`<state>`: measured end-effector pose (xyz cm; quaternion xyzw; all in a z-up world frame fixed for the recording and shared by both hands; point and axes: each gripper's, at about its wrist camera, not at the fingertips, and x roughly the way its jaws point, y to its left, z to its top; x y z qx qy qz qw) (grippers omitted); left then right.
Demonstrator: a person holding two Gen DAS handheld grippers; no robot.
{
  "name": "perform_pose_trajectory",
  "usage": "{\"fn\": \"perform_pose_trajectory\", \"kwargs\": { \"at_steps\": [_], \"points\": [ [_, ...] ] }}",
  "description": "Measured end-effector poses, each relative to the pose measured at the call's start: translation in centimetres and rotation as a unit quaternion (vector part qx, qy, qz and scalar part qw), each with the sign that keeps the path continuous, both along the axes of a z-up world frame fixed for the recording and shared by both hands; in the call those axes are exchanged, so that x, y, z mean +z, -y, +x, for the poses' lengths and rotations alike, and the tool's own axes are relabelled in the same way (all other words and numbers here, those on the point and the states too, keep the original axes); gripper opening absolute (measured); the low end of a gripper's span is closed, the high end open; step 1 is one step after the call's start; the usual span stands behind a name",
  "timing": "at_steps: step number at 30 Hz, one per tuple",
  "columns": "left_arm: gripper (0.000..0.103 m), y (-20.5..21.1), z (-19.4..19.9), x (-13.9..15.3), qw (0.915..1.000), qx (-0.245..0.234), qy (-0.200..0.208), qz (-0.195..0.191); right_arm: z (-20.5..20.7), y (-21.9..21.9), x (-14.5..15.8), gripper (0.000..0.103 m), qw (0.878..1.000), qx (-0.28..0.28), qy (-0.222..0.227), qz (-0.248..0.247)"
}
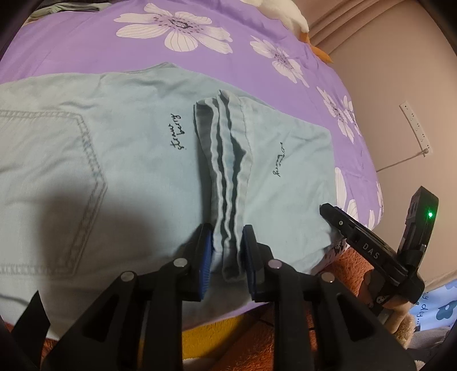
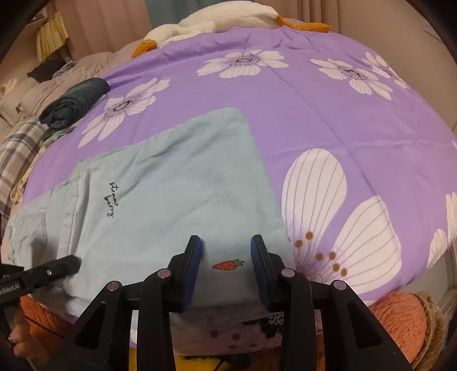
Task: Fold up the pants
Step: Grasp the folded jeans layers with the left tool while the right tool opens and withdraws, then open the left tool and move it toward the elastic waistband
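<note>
Pale blue pants (image 1: 114,159) lie flat on a purple flowered bedspread (image 1: 85,42), folded over so the hems overlap the seat. The stacked leg hems (image 1: 228,177) run toward my left gripper (image 1: 227,254), whose blue pads sit on either side of the hem edges, close to them but not pressing. In the right wrist view the pants (image 2: 171,185) show "strawberry" script and a small strawberry print (image 2: 228,264). My right gripper (image 2: 227,265) is open above the pants' near edge, straddling the strawberry. The left gripper's finger (image 2: 61,264) rests at the pants' left edge.
A rolled dark garment (image 2: 75,101) lies at the bed's far left beside a plaid blanket (image 2: 17,154). A white and orange plush toy (image 2: 217,18) lies at the far edge. An orange fuzzy blanket (image 2: 400,316) hangs below the near edge. A wall (image 1: 385,85) stands to the right.
</note>
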<state>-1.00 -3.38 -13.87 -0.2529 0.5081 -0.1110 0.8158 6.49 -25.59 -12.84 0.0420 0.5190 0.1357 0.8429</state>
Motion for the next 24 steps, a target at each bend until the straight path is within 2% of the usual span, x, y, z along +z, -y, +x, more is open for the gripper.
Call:
{"fn": "perform_pose_trajectory", "kwargs": {
  "at_steps": [6, 9, 11, 12, 14, 16, 19, 21, 24],
  "points": [
    [0.029, -0.5, -1.0, -0.1, 0.9997, 0.008, 0.0, -0.025, 0.2, -0.2, -0.1, 0.038, 1.0, 0.002, -0.002, 0.001],
    [0.034, -0.6, -1.6, 0.4, 0.9997, 0.006, 0.004, -0.023, 0.1, -0.5, -0.1, 0.041, 1.0, 0.004, -0.001, -0.004],
    [0.04, -0.7, -2.0, 1.0, 0.9999, 0.009, 0.011, -0.009, 0.1, -0.8, -0.1, 0.042, 1.0, 0.005, 0.0, -0.008],
    [0.047, -0.8, -2.3, 1.4, 0.9998, 0.014, 0.017, -0.001, 0.1, -0.8, -0.1, 0.044, 1.0, 0.005, 0.001, -0.008],
    [0.054, -1.4, -3.0, 2.4, 0.9988, 0.026, 0.04, 0.01, 0.0, -0.9, 0.0, 0.046, 1.0, 0.005, 0.001, -0.007],
    [0.068, -2.3, -3.6, 3.2, 0.9975, 0.04, 0.056, 0.015, 0.0, -0.9, 0.0, 0.048, 1.0, 0.003, -0.001, -0.005],
    [0.079, -4.0, -4.7, 4.7, 0.9938, 0.071, 0.081, 0.03, 0.1, -0.9, 0.2, 0.057, 1.0, 0.007, -0.005, 0.003],
    [0.083, -5.0, -5.3, 5.4, 0.9913, 0.089, 0.09, 0.037, 0.0, -1.2, 0.6, 0.06, 1.0, 0.006, -0.005, 0.002],
    [0.091, -7.0, -6.8, 6.9, 0.984, 0.126, 0.118, 0.042, 0.2, -1.6, 1.5, 0.068, 1.0, 0.008, -0.005, 0.014]
  ]
}}
